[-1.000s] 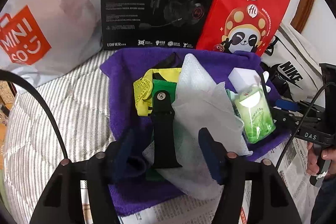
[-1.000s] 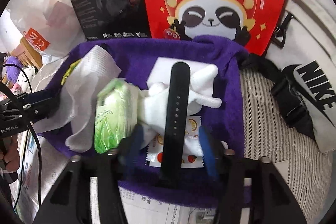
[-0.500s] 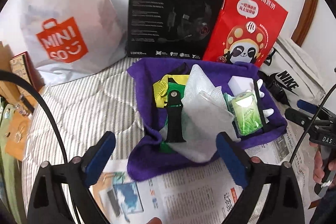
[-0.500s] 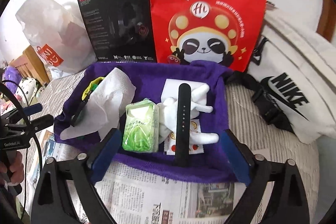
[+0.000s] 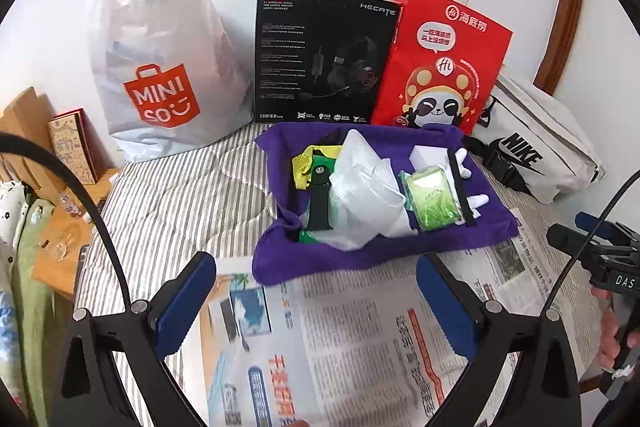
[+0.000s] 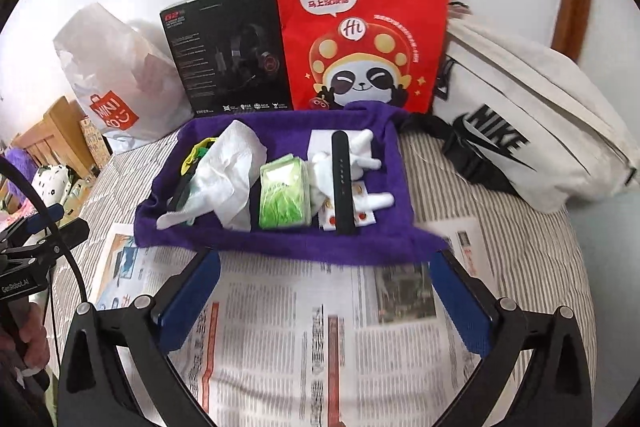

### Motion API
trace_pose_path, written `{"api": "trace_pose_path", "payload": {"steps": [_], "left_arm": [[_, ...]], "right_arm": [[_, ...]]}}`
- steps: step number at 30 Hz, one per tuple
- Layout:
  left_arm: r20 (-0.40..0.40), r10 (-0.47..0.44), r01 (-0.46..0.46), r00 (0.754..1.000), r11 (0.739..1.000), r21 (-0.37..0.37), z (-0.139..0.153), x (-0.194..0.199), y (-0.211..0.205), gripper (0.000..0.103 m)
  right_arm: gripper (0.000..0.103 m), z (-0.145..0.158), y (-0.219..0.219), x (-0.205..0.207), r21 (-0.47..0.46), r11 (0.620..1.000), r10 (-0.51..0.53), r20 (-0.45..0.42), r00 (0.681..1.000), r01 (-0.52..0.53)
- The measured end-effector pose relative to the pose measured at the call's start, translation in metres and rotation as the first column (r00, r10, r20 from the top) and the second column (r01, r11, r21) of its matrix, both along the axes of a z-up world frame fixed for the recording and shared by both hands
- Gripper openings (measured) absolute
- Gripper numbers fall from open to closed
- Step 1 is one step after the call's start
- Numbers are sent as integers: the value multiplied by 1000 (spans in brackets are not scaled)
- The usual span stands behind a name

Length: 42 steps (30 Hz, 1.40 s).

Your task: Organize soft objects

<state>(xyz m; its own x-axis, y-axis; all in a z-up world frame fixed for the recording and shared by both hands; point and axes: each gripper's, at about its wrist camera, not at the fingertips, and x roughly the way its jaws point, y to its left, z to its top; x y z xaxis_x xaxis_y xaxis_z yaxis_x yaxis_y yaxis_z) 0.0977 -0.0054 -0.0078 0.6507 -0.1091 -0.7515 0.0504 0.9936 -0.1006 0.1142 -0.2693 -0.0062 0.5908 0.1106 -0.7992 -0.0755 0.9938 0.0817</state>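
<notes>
A purple towel (image 5: 384,251) (image 6: 280,239) lies spread on the bed and holds the soft items. On it are a white tissue sheet (image 5: 360,195) (image 6: 228,171), a green tissue pack (image 5: 430,197) (image 6: 285,197), a white glove (image 5: 472,201) (image 6: 360,151), two black watch straps (image 5: 318,203) (image 6: 343,183), a yellow-green cloth (image 5: 306,163) and small sachets (image 6: 362,217). My left gripper (image 5: 316,307) is open and empty, back over the newspaper. My right gripper (image 6: 326,301) is open and empty, also short of the towel.
A newspaper (image 5: 360,347) (image 6: 304,339) covers the striped bed in front of the towel. Behind stand a white Miniso bag (image 5: 160,67), a black headset box (image 5: 324,55) and a red panda bag (image 6: 360,35). A white Nike bag (image 6: 532,131) lies right.
Both grippers opened wide and pulled back from the towel toward me. The strap and tissue stay on the towel where the left gripper was; the strap and glove stay where the right was.
</notes>
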Motion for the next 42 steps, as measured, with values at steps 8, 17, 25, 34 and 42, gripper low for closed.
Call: {"api": "trace_pose_path", "payload": {"steps": [8,17,25,34,42], "left_arm": [[-5,8,-8,1000,1000,6,2,-34,-11,101],[9,39,-39,999,999,12,10,-60,-12,101],[10,41,-41,999,999,19,13,-69,-12,101],[4,31,-31,999,999,26,14,-73,-17,101],[-2,33,-33,999,999,30,14,-75,-18,101]], "right_arm": [[103,0,-15,-40,1,999,-32,-15,999,32],[103,8,-26,-67,-12,998,-54,2,999,54],[103,11,-25,-75,-10,999,-49,1,999,49],[103,17,-28,-79,-11,999,-51,14,999,52],[103,18,-30,-81,-11,998,-54,18,998,54]]}}
